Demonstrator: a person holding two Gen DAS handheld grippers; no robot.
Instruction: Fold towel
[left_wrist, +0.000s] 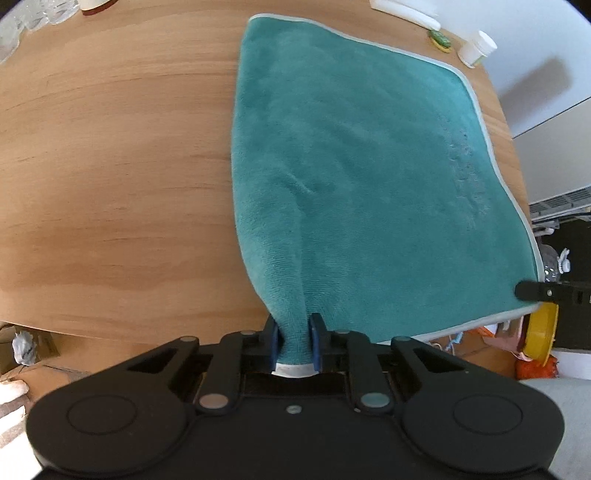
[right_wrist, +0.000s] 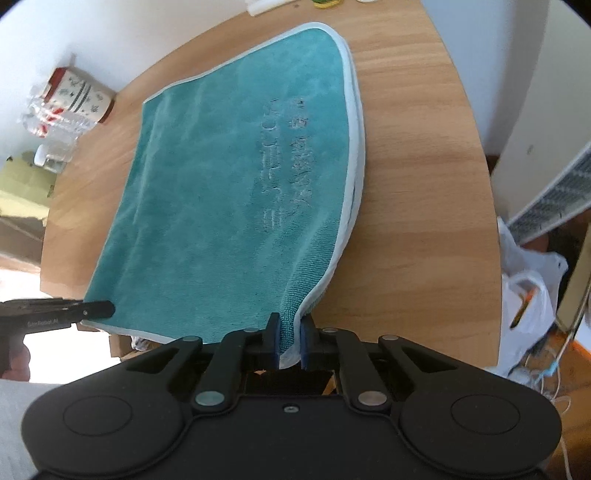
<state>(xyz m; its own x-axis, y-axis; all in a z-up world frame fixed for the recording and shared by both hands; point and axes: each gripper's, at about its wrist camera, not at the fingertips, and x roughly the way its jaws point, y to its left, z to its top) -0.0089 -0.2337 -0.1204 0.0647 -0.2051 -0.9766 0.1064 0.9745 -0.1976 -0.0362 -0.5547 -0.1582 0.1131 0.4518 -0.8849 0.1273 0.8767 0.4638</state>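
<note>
A plush teal towel (left_wrist: 362, 177) with pale piped edging lies on the round wooden table (left_wrist: 110, 166), its near corners pinched tight by the left gripper (left_wrist: 294, 345) and right gripper (right_wrist: 290, 345).

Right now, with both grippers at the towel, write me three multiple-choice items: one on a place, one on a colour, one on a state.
1. Where does the left gripper hold the towel?
A. at a near corner
B. at the far edge
C. in the middle

2. What colour is the towel's trim?
A. red
B. black
C. pale, near white

3. How does the right gripper stand?
A. wide open above the table
B. shut on the towel
C. shut on a jar

Answers:
1 A: the left wrist view shows the near corner bunched between the blue pads.
2 C: a light border runs along the teal cloth.
3 B: the right wrist view shows the pads pinching a trimmed corner, lifted off the wooden table.
</note>
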